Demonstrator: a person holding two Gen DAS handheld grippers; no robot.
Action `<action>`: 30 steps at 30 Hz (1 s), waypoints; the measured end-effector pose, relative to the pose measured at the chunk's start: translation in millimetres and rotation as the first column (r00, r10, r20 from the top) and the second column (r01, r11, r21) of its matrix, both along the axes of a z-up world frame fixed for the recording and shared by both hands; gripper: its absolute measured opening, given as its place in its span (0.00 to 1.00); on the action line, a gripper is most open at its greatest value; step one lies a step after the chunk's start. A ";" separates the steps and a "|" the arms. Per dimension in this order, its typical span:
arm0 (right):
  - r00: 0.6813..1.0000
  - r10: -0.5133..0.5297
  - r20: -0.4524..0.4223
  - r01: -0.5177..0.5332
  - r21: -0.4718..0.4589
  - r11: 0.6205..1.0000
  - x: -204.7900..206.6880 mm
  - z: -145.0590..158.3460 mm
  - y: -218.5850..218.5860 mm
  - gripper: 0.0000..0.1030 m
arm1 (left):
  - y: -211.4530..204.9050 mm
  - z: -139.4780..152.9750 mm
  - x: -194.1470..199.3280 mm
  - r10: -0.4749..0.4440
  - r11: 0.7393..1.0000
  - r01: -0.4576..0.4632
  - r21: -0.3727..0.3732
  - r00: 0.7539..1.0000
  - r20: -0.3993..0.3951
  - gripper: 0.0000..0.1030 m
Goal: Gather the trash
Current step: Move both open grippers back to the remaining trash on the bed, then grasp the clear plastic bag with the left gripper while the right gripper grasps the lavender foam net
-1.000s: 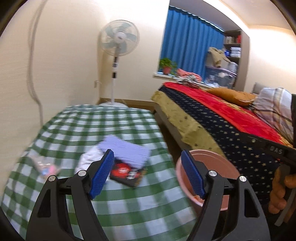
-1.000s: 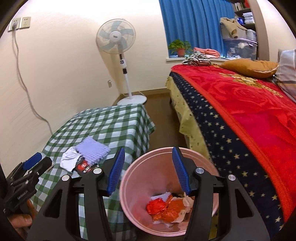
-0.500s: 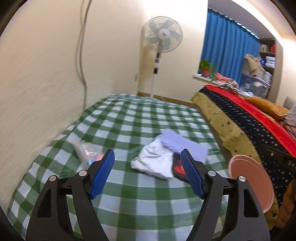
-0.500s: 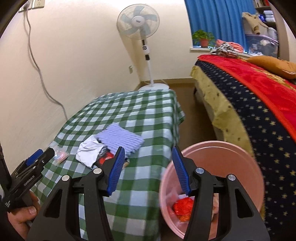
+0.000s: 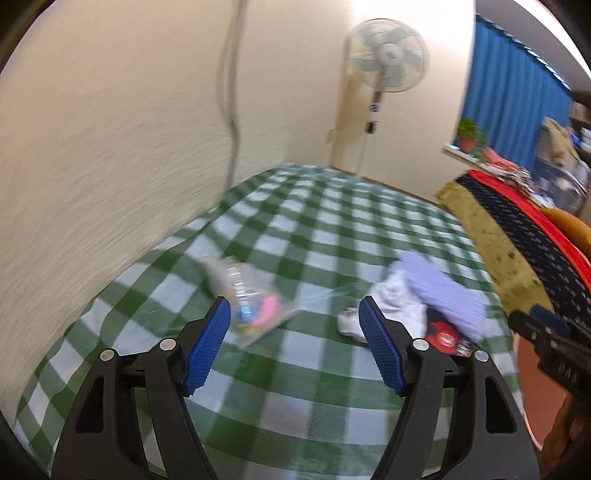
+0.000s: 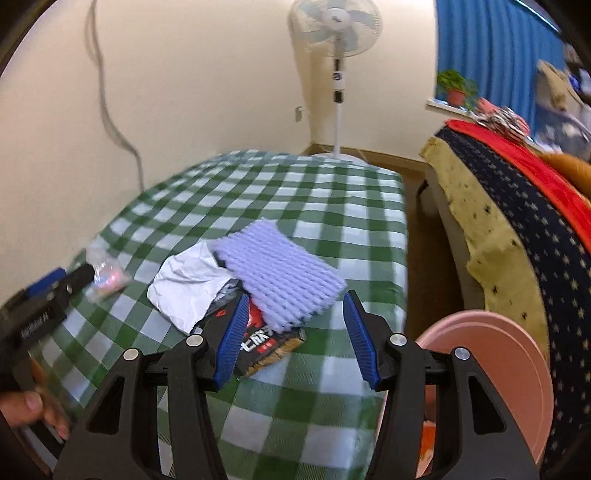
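Both views have swung away from the pink bin (image 6: 491, 373), now at the lower right edge, toward the checked bench (image 6: 295, 184). Nearest, at the bottom of our left view, the left gripper (image 5: 295, 339) has its fingers spread and empty, with a clear plastic bag (image 5: 251, 310) of trash just beyond them. In the right view, the right gripper (image 6: 295, 332) is also spread and empty, over a black-and-red wrapper (image 6: 266, 343). A lilac foam net (image 6: 280, 273) overlaps that wrapper, with crumpled white paper (image 6: 184, 284) beside it. Farther back stand a fan (image 6: 336, 29) and the bed (image 6: 517, 199). We judge that the overlapping pieces could make a pinch catch only one, dragging the rest off the bench.
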State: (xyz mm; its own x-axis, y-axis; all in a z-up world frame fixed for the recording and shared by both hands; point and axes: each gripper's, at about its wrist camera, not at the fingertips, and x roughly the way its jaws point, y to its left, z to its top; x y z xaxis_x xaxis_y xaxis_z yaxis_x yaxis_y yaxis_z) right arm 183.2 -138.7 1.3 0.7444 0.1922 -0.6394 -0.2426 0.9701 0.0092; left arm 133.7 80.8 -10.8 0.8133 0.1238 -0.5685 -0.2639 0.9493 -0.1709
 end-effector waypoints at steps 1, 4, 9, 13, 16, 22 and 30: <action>1.000 0.010 -0.002 -0.010 -0.014 1.000 2.0 -2.4 3.2 0.52 | 5.3 -1.9 1.7 0.023 1.000 -0.023 -0.012 1.000 -0.010 0.68; 0.999 0.040 -0.008 -0.040 -0.072 0.997 10.6 -11.9 15.0 0.52 | 14.6 -5.1 5.9 0.053 0.998 -0.054 -0.027 0.998 -0.026 0.68; 0.997 0.047 -0.060 -0.052 -0.085 0.995 28.5 -27.7 19.1 0.52 | 23.0 -12.8 12.5 0.078 0.996 -0.080 -0.043 0.995 -0.057 0.68; 0.995 0.048 -0.092 -0.055 -0.077 0.995 38.1 -36.1 20.3 0.52 | 29.1 -19.4 16.8 0.091 0.994 -0.096 -0.058 0.992 -0.086 0.68; 0.992 0.057 -0.111 -0.066 -0.079 0.995 42.1 -41.6 22.8 0.52 | 32.0 -23.4 21.0 0.095 0.992 -0.103 -0.073 0.990 -0.103 0.67; 0.989 0.061 -0.136 -0.071 -0.068 0.995 46.3 -47.6 23.2 0.49 | 37.4 -31.9 26.6 0.104 0.989 -0.117 -0.090 0.985 -0.140 0.59; 0.987 0.070 -0.147 -0.079 -0.054 0.995 47.1 -48.1 22.5 0.15 | 38.2 -35.4 30.2 0.075 0.989 -0.094 -0.115 0.985 -0.155 0.35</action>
